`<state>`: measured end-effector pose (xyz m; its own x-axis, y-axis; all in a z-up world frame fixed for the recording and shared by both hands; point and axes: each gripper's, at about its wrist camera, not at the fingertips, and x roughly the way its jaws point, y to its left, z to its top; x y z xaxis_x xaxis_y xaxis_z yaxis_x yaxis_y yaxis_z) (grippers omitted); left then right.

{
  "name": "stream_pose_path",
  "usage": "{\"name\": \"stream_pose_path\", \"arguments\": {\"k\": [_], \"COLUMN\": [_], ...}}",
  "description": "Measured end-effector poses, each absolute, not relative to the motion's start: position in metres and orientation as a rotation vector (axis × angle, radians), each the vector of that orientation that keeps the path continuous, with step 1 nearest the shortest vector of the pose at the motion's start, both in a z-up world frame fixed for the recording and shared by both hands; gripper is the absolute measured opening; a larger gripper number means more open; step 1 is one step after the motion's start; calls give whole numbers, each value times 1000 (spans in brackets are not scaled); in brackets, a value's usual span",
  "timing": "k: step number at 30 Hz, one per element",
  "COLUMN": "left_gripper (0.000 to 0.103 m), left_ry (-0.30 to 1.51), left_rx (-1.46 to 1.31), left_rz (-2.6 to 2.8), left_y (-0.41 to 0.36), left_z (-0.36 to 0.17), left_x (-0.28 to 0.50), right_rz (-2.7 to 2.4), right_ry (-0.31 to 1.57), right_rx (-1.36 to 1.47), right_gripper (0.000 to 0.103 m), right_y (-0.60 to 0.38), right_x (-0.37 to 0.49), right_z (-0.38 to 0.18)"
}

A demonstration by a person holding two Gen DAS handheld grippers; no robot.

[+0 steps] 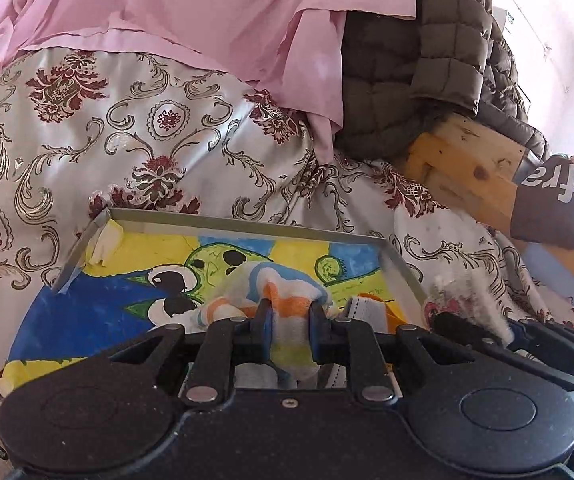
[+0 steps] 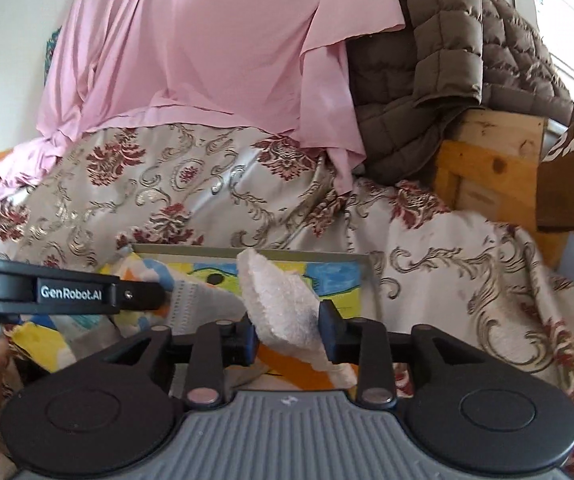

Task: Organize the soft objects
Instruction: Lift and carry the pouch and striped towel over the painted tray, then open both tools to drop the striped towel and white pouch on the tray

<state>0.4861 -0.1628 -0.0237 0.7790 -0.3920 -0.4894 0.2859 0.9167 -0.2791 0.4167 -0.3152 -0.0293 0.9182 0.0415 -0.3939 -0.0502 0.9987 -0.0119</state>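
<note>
A shallow grey tray (image 1: 247, 226) with a painted blue, yellow and green floor lies on the bed. In the left wrist view my left gripper (image 1: 291, 320) is shut on a fuzzy sock (image 1: 287, 292) striped orange, white and blue, low over the tray. In the right wrist view a pale fluffy sock (image 2: 279, 304) stands between the pads of my right gripper (image 2: 287, 334) above the tray's (image 2: 287, 256) near right part. The jaws are parted and the sock sits loosely in the gap. A white ribbed cloth (image 2: 191, 304) lies in the tray beside it.
A floral satin bedspread (image 1: 147, 140) surrounds the tray. Pink sheets (image 1: 207, 12) and a brown quilted jacket (image 1: 427, 60) hang behind it. A wooden frame (image 1: 467, 160) stands at right, with a person's dark lettered sleeve (image 1: 555, 204) in front of it.
</note>
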Motion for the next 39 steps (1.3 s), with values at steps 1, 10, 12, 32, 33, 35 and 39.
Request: {"name": "stream_pose_path", "arguments": {"k": [1,10,12,32,33,35,39], "left_gripper": [20,24,24,56,59,65,79], "left_ry": [571,576,576,514,506,493,450], "left_rx": [-193,-195,-199,-193,-198,-207,-201], "left_rz": [-371,-369,-368,-337,-333,-332,-322], "left_y": [-162,-154,-153,-127,-125,-121,-111], "left_z": [-24,-22,-21,9,13,21,39], "left_x": [486,483,482,448,443,434,408], "right_rz": [55,173,199,196,197,193,189], "right_ry": [405,454,472,425,422,413,384], "right_rx": [-11,152,188,302,301,298,304], "right_gripper": [36,62,64,94,96,98,102], "right_y": [-316,-327,-329,-342,-342,-341,-339], "right_x": [417,424,427,395,391,382,360], "right_z": [-30,-33,-35,-1,3,11,27]}}
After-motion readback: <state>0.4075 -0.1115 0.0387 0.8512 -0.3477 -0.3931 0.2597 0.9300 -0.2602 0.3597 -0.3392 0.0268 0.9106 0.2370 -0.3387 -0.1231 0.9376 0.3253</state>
